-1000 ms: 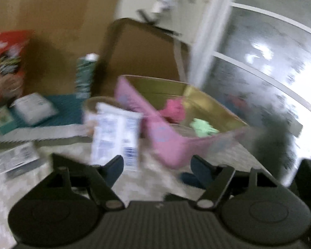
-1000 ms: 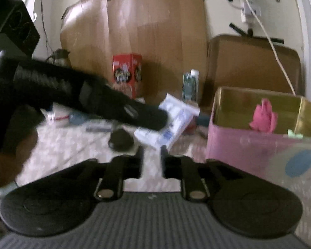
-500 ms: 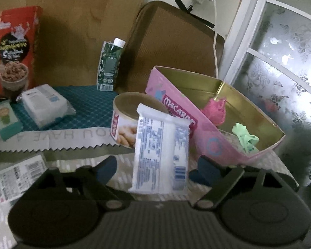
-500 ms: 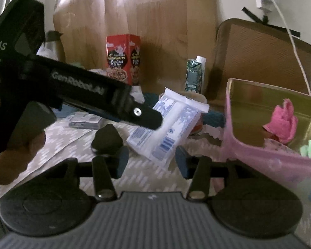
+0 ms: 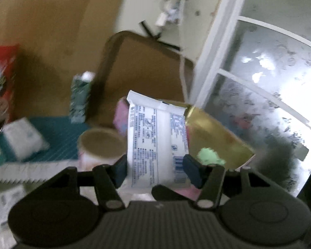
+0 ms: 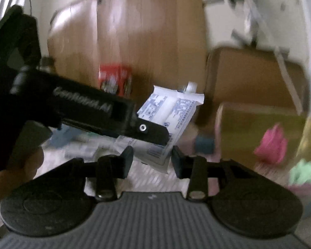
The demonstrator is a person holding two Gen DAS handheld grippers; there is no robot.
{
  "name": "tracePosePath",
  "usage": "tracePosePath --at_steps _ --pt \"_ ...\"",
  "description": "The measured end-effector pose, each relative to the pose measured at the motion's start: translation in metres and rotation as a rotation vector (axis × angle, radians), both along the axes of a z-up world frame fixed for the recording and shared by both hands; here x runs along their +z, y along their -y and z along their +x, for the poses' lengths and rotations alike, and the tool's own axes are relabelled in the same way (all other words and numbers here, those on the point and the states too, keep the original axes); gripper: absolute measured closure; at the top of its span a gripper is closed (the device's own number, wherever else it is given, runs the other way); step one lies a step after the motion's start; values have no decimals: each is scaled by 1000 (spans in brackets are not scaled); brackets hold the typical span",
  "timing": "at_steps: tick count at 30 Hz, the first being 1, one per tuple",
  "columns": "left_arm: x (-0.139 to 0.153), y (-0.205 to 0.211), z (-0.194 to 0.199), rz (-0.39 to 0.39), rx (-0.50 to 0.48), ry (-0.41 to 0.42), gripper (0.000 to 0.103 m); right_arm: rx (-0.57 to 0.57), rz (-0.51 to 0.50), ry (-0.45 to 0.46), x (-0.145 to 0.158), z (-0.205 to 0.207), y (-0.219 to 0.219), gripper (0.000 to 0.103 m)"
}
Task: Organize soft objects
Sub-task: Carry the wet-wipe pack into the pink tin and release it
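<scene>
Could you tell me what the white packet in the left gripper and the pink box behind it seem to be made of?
The white packet looks like thin plastic film: slightly glossy, with a crimped top seal and blue print. The pink box is probably tin: its inner wall has a gold metallic sheen, though blur leaves that uncertain.

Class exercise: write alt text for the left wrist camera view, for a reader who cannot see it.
A white plastic packet with blue print stands upright between the pads of the left gripper, which appear to clamp its lower edges. Behind it sit a pink tin with a gold interior holding a green soft item, and a round open can; the image is blurred.
</scene>
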State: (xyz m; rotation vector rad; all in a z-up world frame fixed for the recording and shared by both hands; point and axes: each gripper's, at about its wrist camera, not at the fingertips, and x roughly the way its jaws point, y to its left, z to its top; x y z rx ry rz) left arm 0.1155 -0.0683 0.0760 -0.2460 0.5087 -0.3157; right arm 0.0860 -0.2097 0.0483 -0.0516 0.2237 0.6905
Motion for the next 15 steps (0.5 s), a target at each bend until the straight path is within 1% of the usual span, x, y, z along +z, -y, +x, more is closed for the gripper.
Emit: tracePosePath --at_steps 1,3,8,11,12,14,15 --pt "2 7 5 8 -13 3 46 -17 14 15 3 -1 7 60" --pt "2 23 16 20 -40 -3 46 -49 36 15 4 2 21 60" --pt "-7 66 53 30 -110 -37 46 -149 62 -32 -2 23 53 60" --pt "-11 90 73 45 -140 -57 43 -211 74 -64 -8 33 69 60" --pt "-13 100 82 62 -144 -60 38 -232 76 -70 -8 37 74 60" --pt "-16 114 96 100 -141 -71 36 -292 74 -71 -11 49 82 58" --pt "-18 118 99 107 -137 -75 35 -344 71 -65 -13 55 85 58"
